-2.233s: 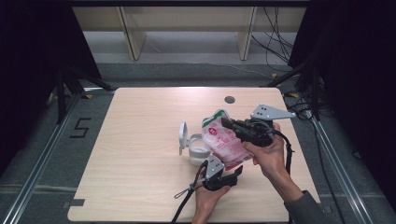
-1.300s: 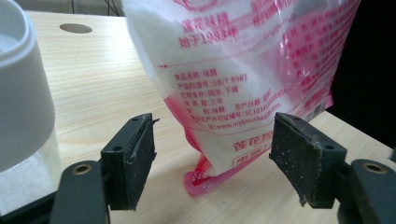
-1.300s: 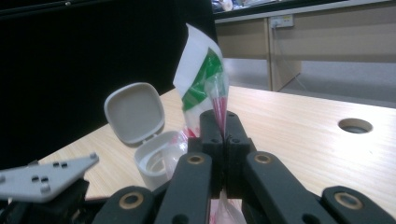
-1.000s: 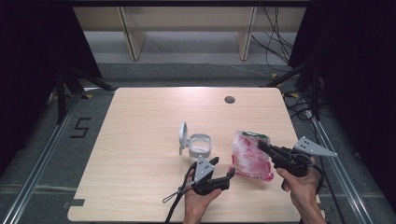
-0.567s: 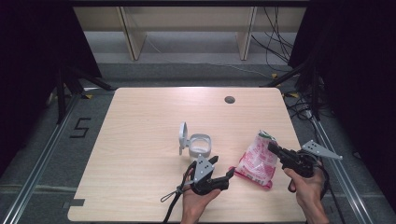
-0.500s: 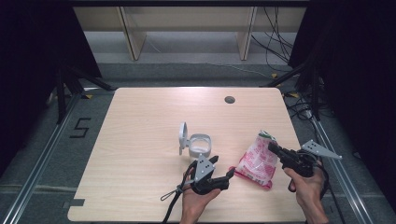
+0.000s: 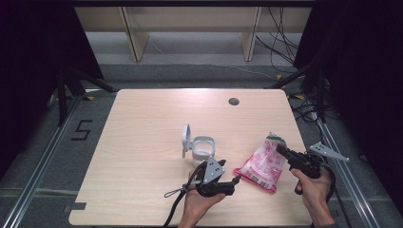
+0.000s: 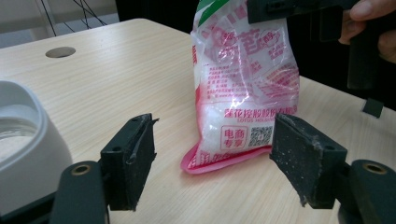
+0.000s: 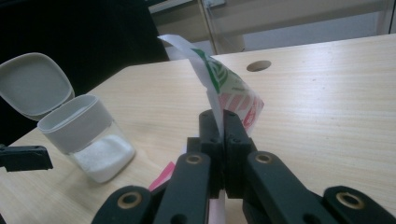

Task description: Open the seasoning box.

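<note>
A pink and white bag [image 7: 263, 164] of white grains stands tilted near the table's front right, its bottom on the wood. My right gripper [image 7: 280, 149] is shut on the bag's top edge; in the right gripper view the two jaws pinch the flap [image 9: 218, 116]. My left gripper [image 7: 236, 180] lies low on the table just left of the bag and points at it. Its jaws stand open [image 8: 215, 154], with the bag's [image 8: 243, 84] lower end ahead of and between them, untouched. A white jar [image 7: 202, 147] with its lid flipped open holds white grains [image 9: 100, 161].
A round cable hole [image 7: 233, 101] sits at the table's far side. The table's right edge [image 7: 304, 156] runs close behind the right hand. Cables and stand legs [image 7: 294, 76] lie on the floor beyond. Bare wood stretches across the left half [image 7: 138, 142].
The right gripper carried the bag from above the jar to the right and down until its bottom rested on the table. The left gripper stayed nearly in place.
</note>
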{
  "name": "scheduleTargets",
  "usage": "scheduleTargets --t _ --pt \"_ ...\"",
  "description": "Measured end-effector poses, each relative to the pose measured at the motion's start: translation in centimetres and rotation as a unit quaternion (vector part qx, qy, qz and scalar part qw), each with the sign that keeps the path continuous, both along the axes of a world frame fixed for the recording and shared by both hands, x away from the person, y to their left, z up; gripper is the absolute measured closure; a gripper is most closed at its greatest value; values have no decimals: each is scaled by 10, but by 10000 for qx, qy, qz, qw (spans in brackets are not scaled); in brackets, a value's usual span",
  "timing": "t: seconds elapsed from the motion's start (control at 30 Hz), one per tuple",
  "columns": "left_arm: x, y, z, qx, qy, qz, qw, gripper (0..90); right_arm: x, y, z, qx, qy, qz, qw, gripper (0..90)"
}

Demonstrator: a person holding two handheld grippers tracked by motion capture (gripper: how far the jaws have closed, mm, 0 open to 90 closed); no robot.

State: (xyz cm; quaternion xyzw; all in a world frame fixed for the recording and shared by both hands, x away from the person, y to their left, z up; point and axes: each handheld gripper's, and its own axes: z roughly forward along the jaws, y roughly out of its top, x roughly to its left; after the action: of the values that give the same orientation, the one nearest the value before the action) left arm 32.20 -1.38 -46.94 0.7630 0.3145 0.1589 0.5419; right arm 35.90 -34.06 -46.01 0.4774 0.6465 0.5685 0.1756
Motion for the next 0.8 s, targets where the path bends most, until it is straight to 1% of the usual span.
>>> scheduleTargets --t 0.03,0.07,0.1,0.13,0.17,0.2,0.23,0.27,0.3,0.33,0.37,0.4,0.43,0.47,0.5,0.53,0.57,0.6,0.63,0.67,0.7,0.73,0.77,0.8 --pt "0 3 2 72 -32 43 10000 296 -1 2 1 58 171 -114 9998 894" --pt "1 4 4 131 -72 16 9999 297 0 1 0 123 182 -107 9997 893" --pt "1 6 5 181 -118 15 9998 297 2 -2 -1 72 130 -1 9999 892" --pt "2 8 7 190 -107 12 9998 299 5 -4 -4 -107 4 -94 9999 891" --pt "3 10 8 130 -51 -1 9999 303 5 -3 -4 15 96 -143 9999 890" --pt "4 11 9 83 -57 -20 9999 307 4 -3 -5 190 113 -106 9997 889" --pt "3 13 11 200 -86 49 9998 308 6 -4 -7 83 86 -164 9998 888" --pt "4 15 13 268 -111 25 9996 307 5 -4 -5 46 218 -188 9996 886" --pt "4 16 14 265 -71 62 9996 308 5 -5 -6 49 176 -156 9997 885" --pt "6 18 15 99 -11 108 9999 309 5 -6 -7 7 200 -195 9996 884" --pt "6 20 15 -12 22 151 9999 309 6 -7 -7 -99 142 -191 9997 882" --pt "7 20 16 -6 14 166 9999 313 7 -7 -8 -23 125 -129 9998 880" --pt "7 22 17 65 12 215 9997 315 7 -7 -9 -36 189 -183 9996 878" --pt "7 22 17 2 11 262 9997 316 7 -6 -9 -41 244 -249 9994 875" --pt "7 22 18 55 -8 228 9997 317 8 -7 -9 -189 215 -304 9991 873" --pt "6 23 18 145 -12 128 9998 316 8 -6 -11 45 222 -261 9994 872" --pt "6 27 19 141 32 -15 9999 318 9 -8 -12 -11 121 -239 9996 870" --pt "5 32 21 54 24 12 10000 325 10 -9 -13 -98 97 -265 9996 867" --pt "4 36 22 102 -45 72 9999 326 9 -9 -13 -10 161 -269 9995 866" --pt "4 42 23 206 -127 94 9997 324 9 -11 -13 -113 230 -243 9994 863" --pt "4 45 23 205 -119 122 9996 323 9 -9 -14 7 206 -328 9992 858" --pt "3 50 22 174 -70 156 9997 321 10 -9 -15 -13 188 -348 9992 855" --pt "2 54 21 131 -71 149 9998 319 9 -9 -15 -5 212 -315 9993 850" --pt "0 59 20 148 -81 134 9998 319 9 -9 -14 -91 290 -344 9989 848"
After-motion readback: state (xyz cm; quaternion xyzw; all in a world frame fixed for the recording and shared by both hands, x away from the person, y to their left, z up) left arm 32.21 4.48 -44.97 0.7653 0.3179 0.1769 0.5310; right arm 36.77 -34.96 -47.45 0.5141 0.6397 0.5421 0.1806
